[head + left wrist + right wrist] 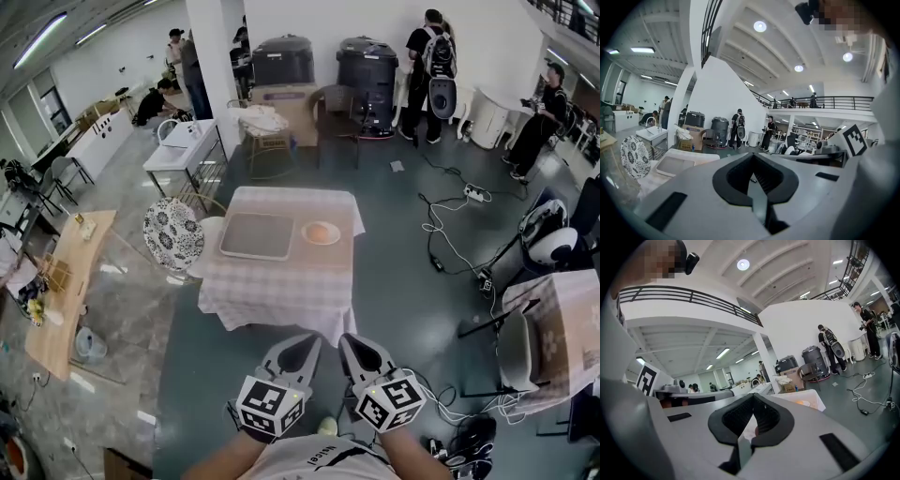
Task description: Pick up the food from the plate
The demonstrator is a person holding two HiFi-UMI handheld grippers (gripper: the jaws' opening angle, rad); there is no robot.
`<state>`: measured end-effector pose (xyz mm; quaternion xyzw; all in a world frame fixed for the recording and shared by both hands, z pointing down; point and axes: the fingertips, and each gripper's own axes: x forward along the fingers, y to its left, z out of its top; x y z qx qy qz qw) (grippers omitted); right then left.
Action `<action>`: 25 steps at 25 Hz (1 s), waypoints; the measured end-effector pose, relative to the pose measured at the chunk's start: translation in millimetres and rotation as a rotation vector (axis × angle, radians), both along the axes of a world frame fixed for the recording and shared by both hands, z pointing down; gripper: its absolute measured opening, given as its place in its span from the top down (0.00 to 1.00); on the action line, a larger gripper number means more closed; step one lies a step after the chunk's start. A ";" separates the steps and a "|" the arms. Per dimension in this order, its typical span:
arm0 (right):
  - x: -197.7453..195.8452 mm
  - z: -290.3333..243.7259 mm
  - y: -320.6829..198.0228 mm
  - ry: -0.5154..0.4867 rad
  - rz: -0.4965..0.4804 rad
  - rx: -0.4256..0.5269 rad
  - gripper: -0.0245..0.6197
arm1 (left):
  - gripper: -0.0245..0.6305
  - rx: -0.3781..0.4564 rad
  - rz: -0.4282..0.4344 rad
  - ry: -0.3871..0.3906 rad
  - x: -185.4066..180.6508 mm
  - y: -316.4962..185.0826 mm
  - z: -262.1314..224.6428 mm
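Observation:
A white plate [321,240] with orange food [322,231] sits on the right part of a table covered by a checked cloth [272,281]. A grey tray [257,235] lies beside it on the left. Both grippers hang close to my body, well short of the table's near edge. My left gripper [312,339] is shut with nothing between its jaws, and so is my right gripper [345,338]. In the right gripper view the plate [805,403] shows far off beyond the closed gripper [753,394]. The left gripper view shows the tray [677,164] past the closed gripper [752,155].
A round patterned chair [173,234] stands at the table's left side. Cables and a power strip [473,194] lie on the floor to the right. Another clothed table [562,319] and a dark stand [516,352] are at the right. People stand at the back.

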<state>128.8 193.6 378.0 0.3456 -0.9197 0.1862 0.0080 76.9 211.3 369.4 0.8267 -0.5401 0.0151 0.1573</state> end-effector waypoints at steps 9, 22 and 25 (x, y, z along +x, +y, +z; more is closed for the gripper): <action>-58.8 7.8 -75.4 0.037 0.055 -0.017 0.94 | 0.96 0.002 0.063 -0.040 -58.7 -78.8 15.3; -104.2 13.4 -146.7 0.081 0.150 -0.037 0.94 | 0.96 -0.013 0.145 -0.023 -113.9 -162.0 31.1; -104.7 17.4 -159.5 0.084 0.160 -0.045 0.94 | 0.96 -0.017 0.150 -0.029 -116.0 -176.0 36.9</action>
